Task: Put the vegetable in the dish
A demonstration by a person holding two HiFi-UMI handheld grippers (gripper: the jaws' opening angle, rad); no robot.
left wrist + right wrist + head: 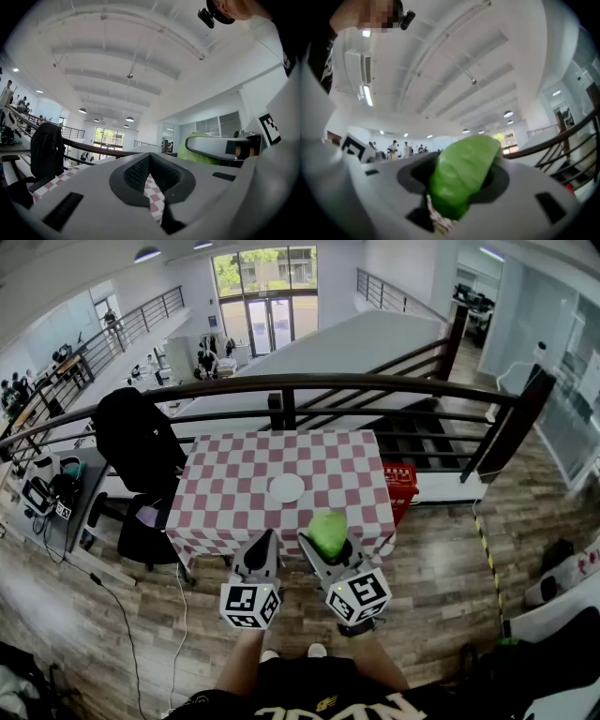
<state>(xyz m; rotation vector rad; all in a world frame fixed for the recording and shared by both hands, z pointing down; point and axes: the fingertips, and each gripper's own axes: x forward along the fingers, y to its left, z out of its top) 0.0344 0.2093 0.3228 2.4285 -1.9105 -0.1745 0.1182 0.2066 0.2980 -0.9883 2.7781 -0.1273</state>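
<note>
Right gripper [330,549] jaws pinched the green vegetable [327,529] above the checkered table [225,493] near edge, left gripper [266,542] jaws pressed together just beside, white dish [286,488] at mid-table, red basket [401,486] alongside, railing [281,382] beyond, both grippers pointed forward.

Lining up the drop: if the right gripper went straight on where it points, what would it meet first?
Likely the checkered table near the white dish; the right gripper, shut on the green vegetable, aims that way, though its height is unclear.
</note>
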